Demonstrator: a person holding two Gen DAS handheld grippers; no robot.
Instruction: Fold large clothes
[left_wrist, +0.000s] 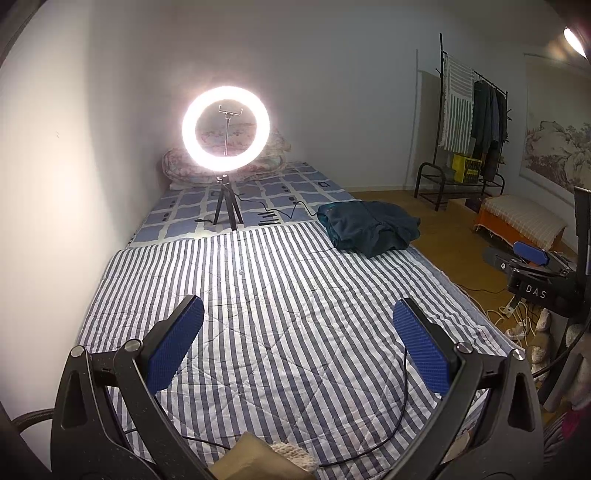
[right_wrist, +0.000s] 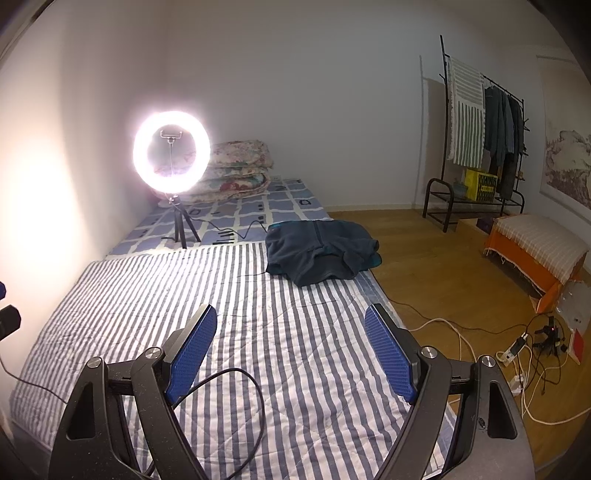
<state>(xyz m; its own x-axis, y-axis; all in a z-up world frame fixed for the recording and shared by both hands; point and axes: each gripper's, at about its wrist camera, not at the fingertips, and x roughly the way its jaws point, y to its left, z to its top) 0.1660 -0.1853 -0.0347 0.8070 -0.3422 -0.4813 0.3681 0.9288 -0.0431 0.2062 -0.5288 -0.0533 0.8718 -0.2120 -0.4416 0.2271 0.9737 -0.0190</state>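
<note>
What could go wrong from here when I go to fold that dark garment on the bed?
1. The dark garment lies bunched at the bed's far edge beside the floor; dragging it carelessly could pull it off.
2. The ring light stands on a small tripod close by, its cable running toward the garment; spreading the cloth could snag the cable and tip it.
3. Both the left gripper and the right gripper are open and empty, with a loose black wire under the right one that could get pinched.
</note>
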